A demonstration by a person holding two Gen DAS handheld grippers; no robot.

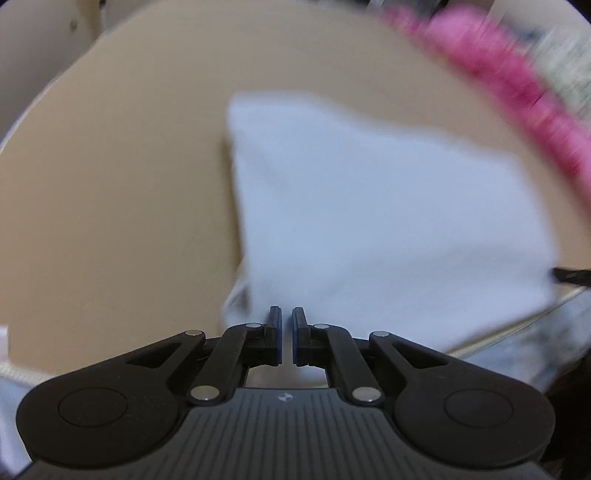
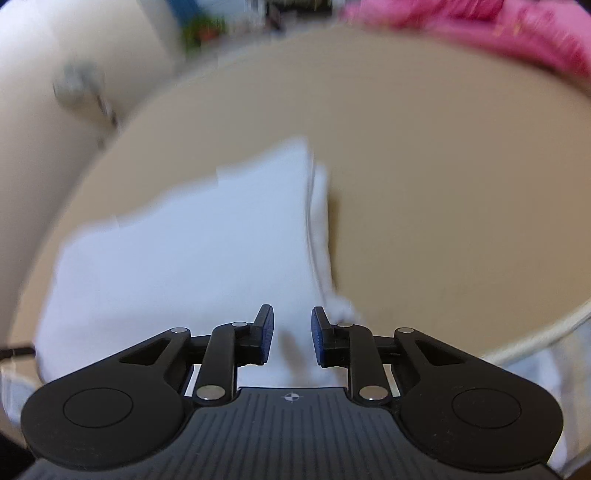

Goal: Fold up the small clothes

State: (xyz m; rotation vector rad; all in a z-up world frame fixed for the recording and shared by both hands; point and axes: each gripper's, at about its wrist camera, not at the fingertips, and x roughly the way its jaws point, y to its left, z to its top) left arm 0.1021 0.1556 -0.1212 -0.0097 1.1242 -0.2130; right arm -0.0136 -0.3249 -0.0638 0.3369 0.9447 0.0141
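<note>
White cloth (image 1: 388,221) is seen lying on the tan tabletop (image 1: 110,184) near its front edge, seemingly already doubled (layered edges show at its right side), with the left tool (image 1: 287,332) nearly pressed together, the right tool (image 2: 292,332) spread, nothing gripped, and a pink pile (image 2: 480,29) judged left.

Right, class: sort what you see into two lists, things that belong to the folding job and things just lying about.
Belongs to the job:
white garment
left tool
right tool
tan table

Just lying about:
pink fabric, at the table's far edge
blurred greenery beyond the table
</note>
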